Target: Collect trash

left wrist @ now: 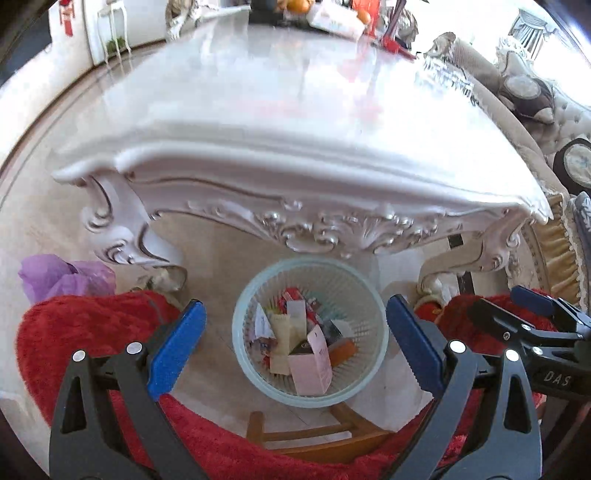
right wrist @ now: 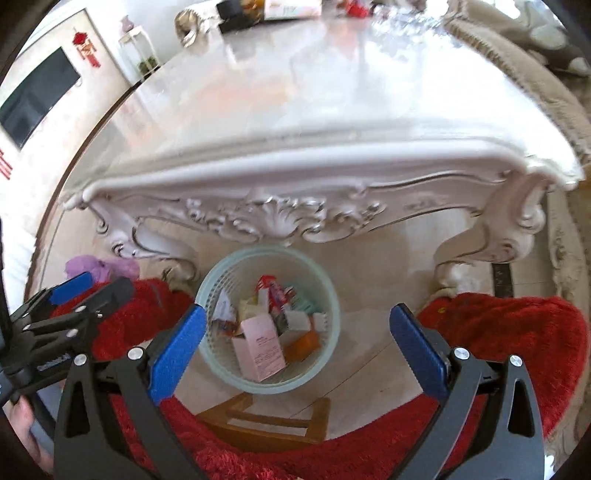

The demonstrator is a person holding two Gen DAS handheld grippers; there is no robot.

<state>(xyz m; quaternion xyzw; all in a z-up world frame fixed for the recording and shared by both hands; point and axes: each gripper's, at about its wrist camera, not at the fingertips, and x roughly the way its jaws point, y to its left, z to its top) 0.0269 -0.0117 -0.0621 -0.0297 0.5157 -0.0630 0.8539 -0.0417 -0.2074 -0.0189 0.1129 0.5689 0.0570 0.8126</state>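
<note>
A pale green round wastebasket (left wrist: pixel 255 373) stands on the floor below the table's front edge. It holds several boxes and wrappers, with a pink box (left wrist: pixel 312 363) on top. The basket (right wrist: pixel 317 365) and pink box (right wrist: pixel 262 349) show in the right wrist view too. My left gripper (left wrist: pixel 295 347) is open and empty above the basket. My right gripper (right wrist: pixel 295 345) is open and empty above it too. The right gripper appears at the right of the left wrist view (left wrist: pixel 532 314); the left gripper appears at the left of the right wrist view (right wrist: pixel 74 295).
An ornate white table (left wrist: pixel 295 122) with a glossy top fills the upper view; boxes and fruit (left wrist: pixel 332 14) sit at its far end. Red fuzzy fabric (left wrist: pixel 92 332) lies on both sides. A wooden stool (left wrist: pixel 325 435) is below. A purple bag (left wrist: pixel 62 277) lies left. A sofa (left wrist: pixel 535 103) is right.
</note>
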